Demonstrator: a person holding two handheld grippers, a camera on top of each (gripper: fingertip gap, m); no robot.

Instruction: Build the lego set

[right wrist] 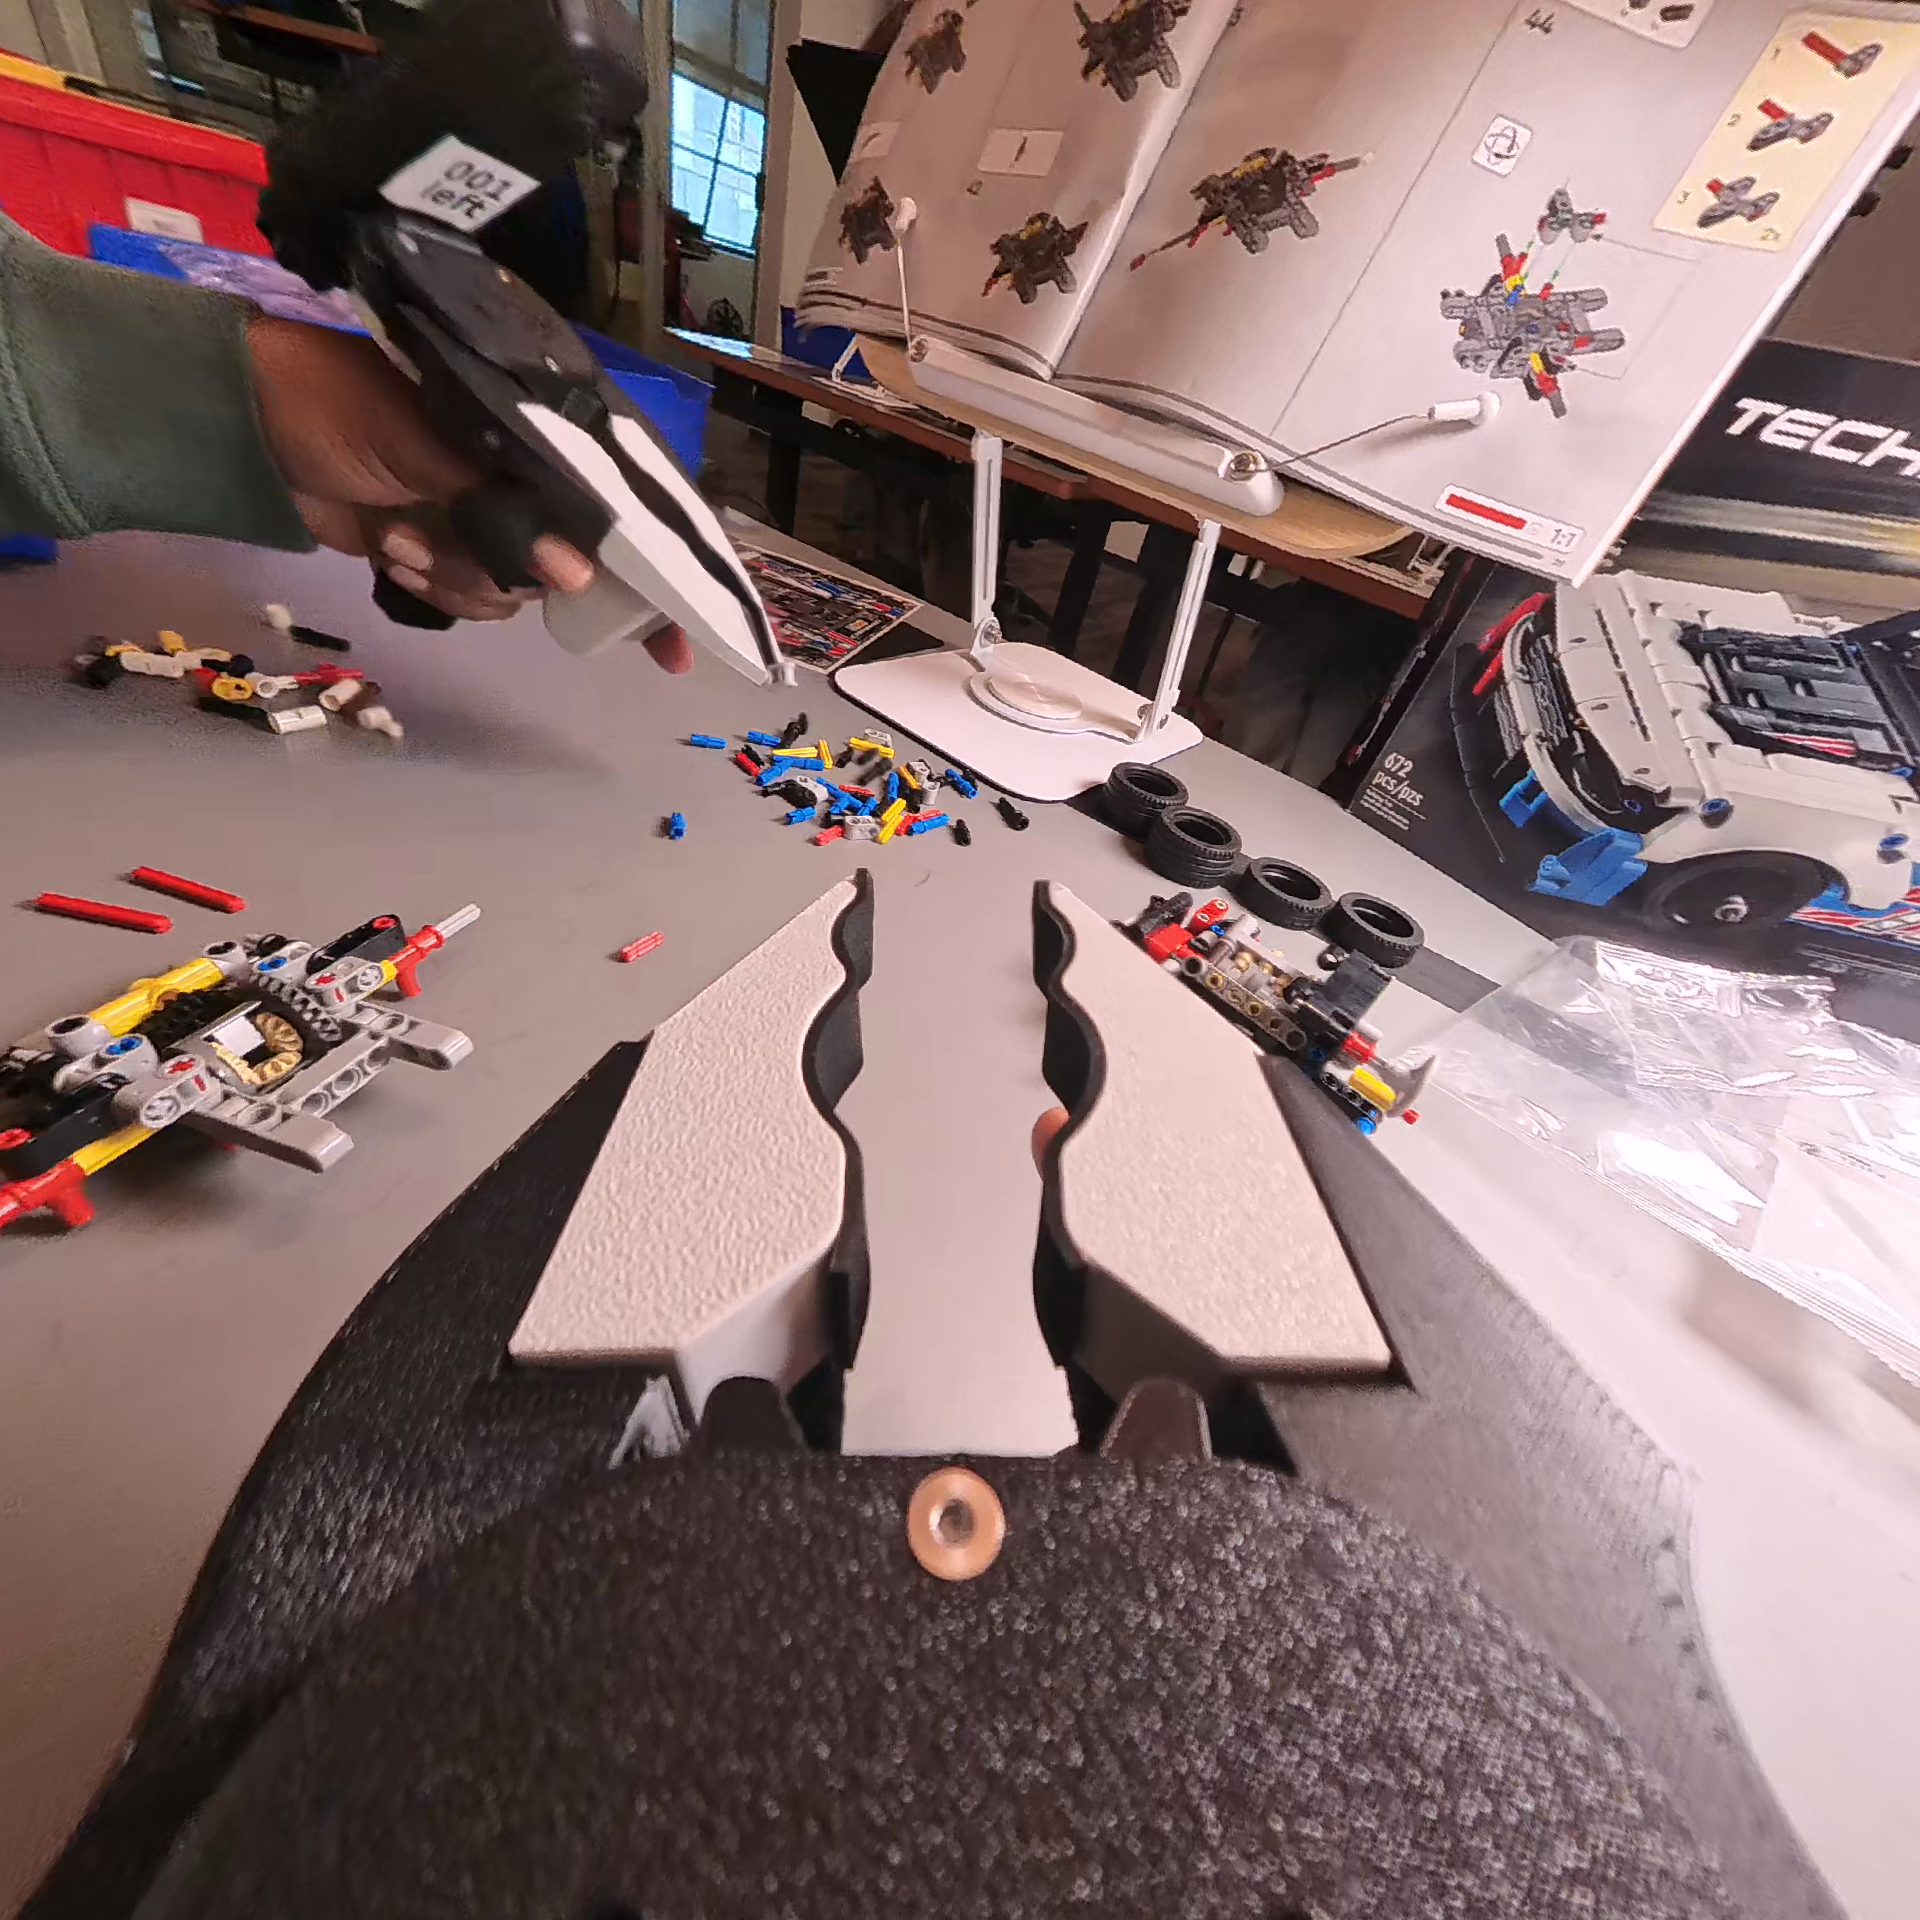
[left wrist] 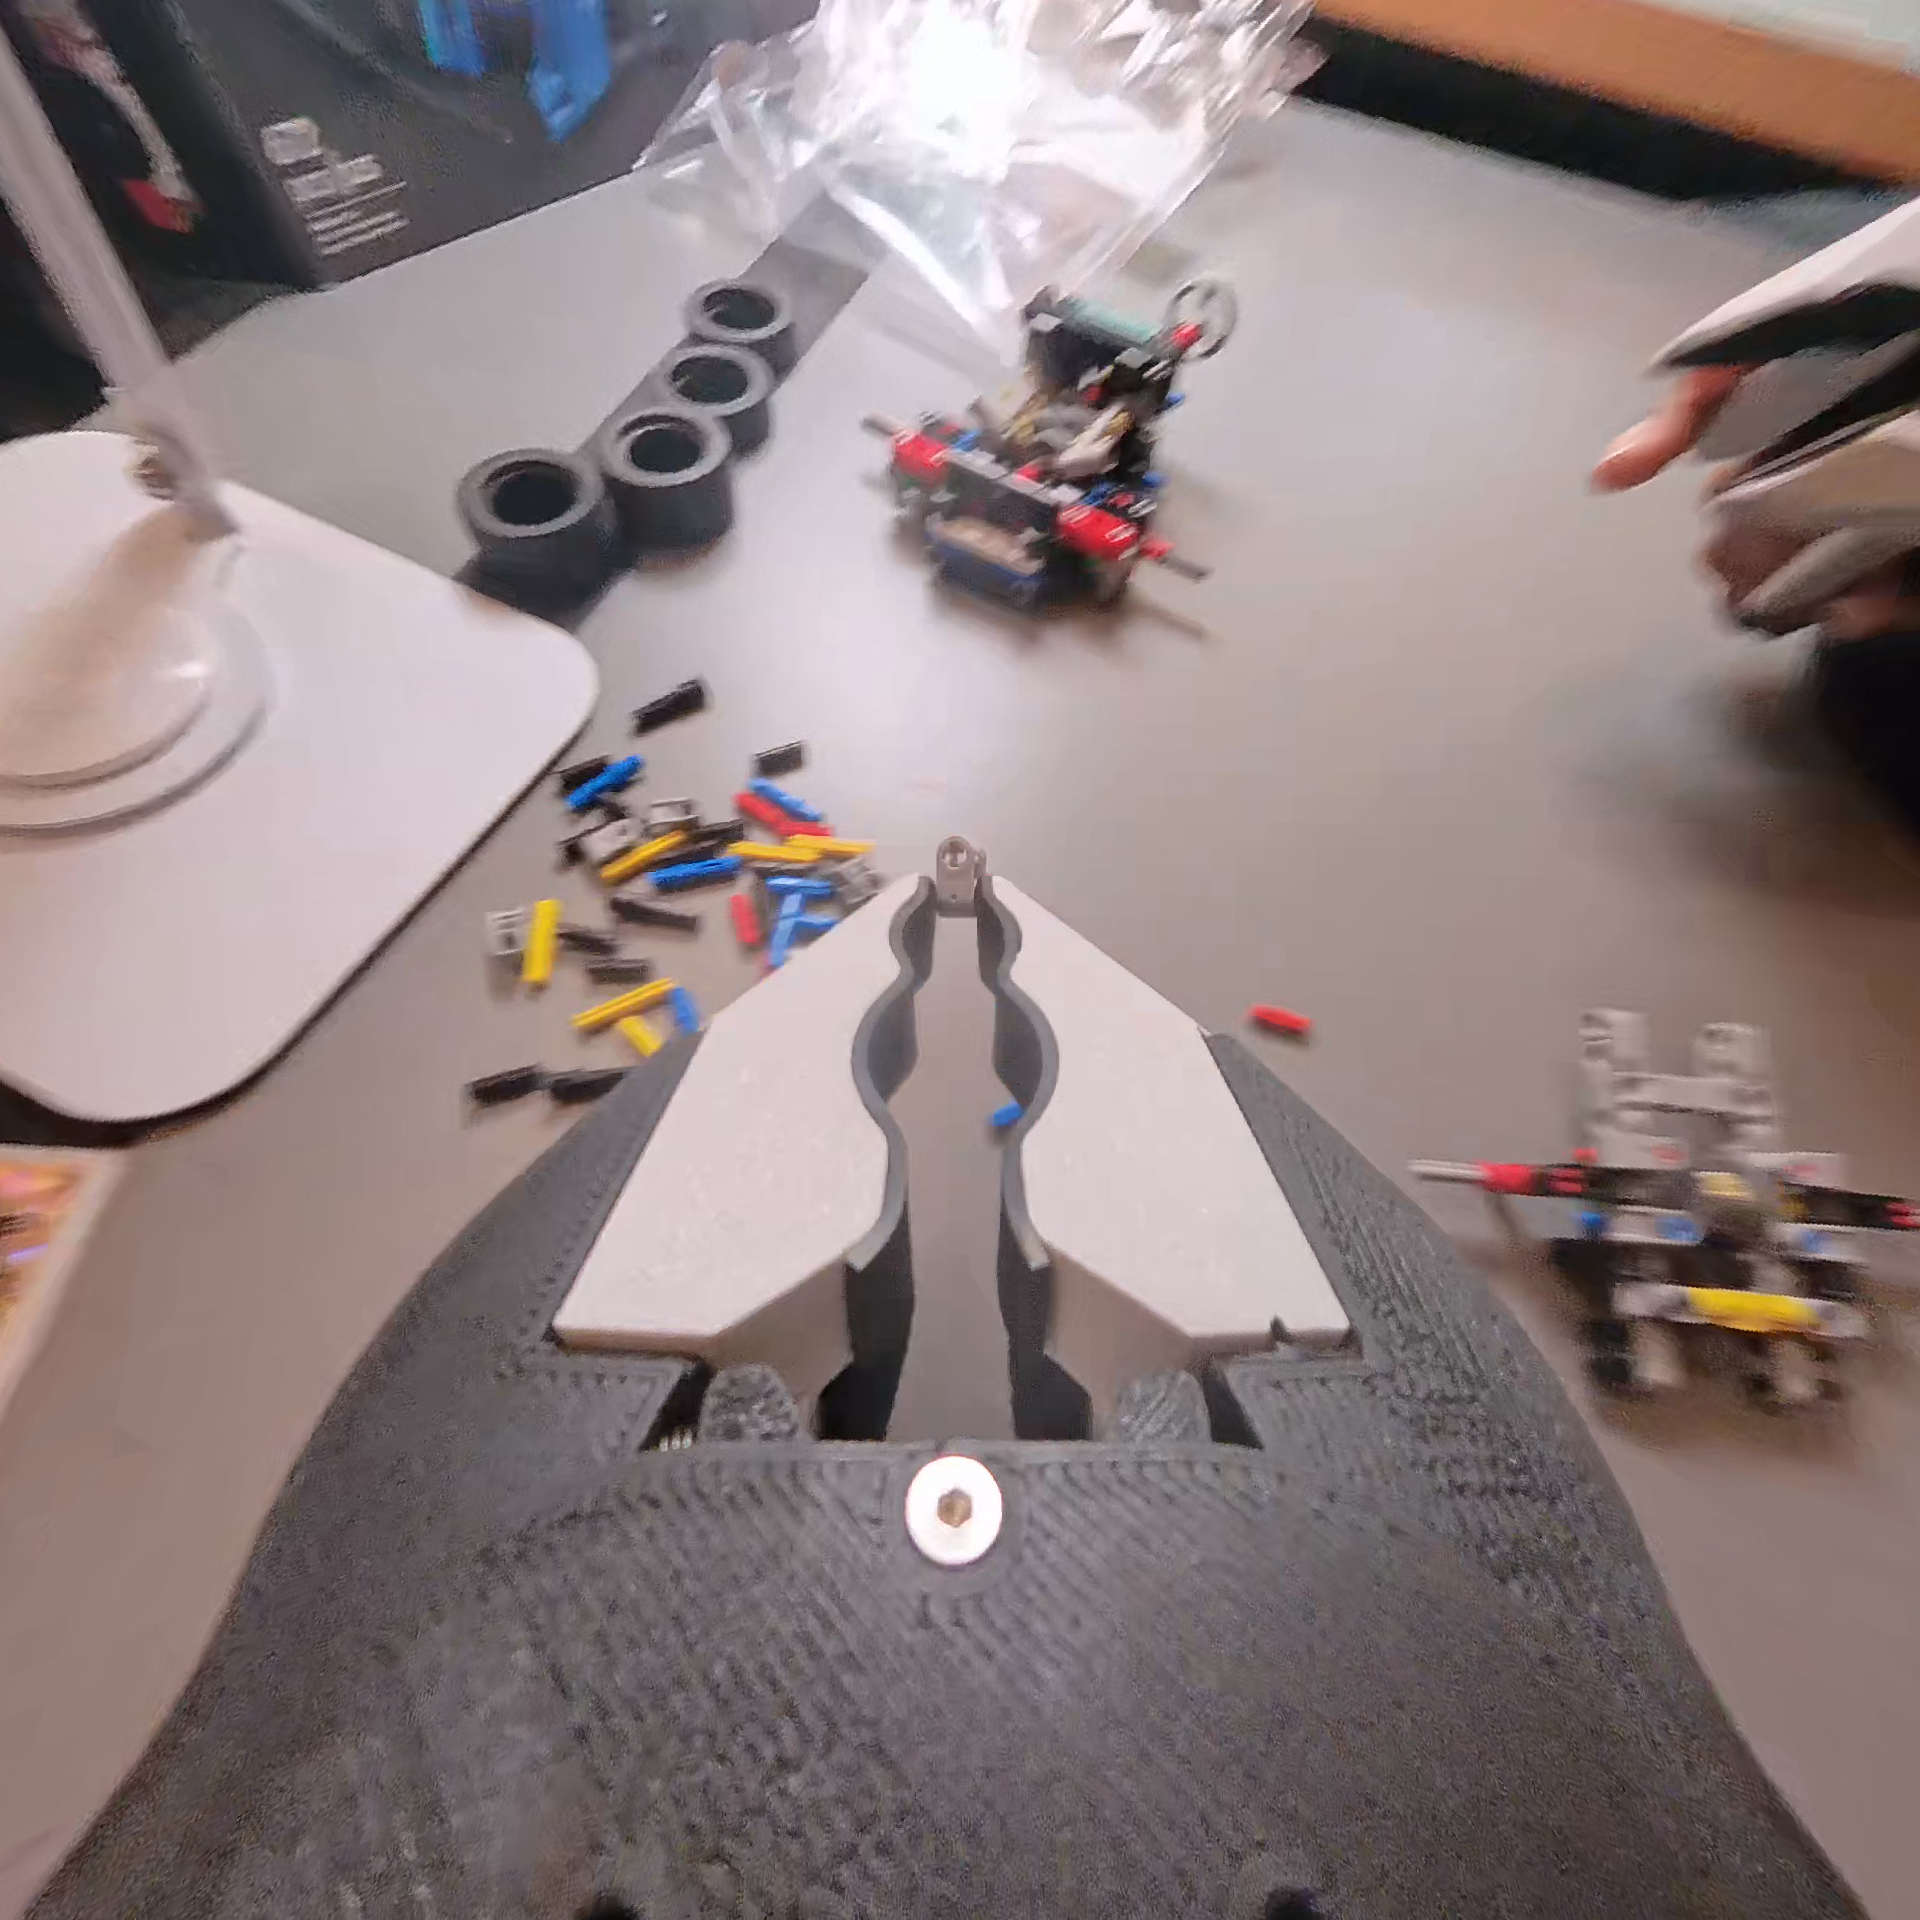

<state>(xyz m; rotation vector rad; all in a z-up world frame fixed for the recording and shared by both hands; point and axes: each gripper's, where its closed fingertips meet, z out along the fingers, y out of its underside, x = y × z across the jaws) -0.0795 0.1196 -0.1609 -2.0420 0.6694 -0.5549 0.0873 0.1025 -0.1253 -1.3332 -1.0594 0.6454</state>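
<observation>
The left gripper [left wrist: 958, 883], grey-fingered with black wavy pads, pinches a small grey lego connector piece [left wrist: 958, 868] at its very tips, jaws nearly closed, raised above the scattered pile of small blue, yellow, red and black lego pins [left wrist: 696, 883] on the grey table [left wrist: 1299, 790]. That pile lies just beside the white flat base of the book stand [left wrist: 270, 748], which holds up the open instruction booklet [right wrist: 1299, 208]. The right gripper [right wrist: 951, 904] hovers with its jaws parted and nothing between them, nearer the camera than the pile. A row of four black rubber tyres [right wrist: 1257, 868] sits right of the stand base, a dark partly built lego chassis [right wrist: 1273, 987] near the tyres. A grey and yellow gear assembly [right wrist: 229, 1039] lies well left of the pile.
</observation>
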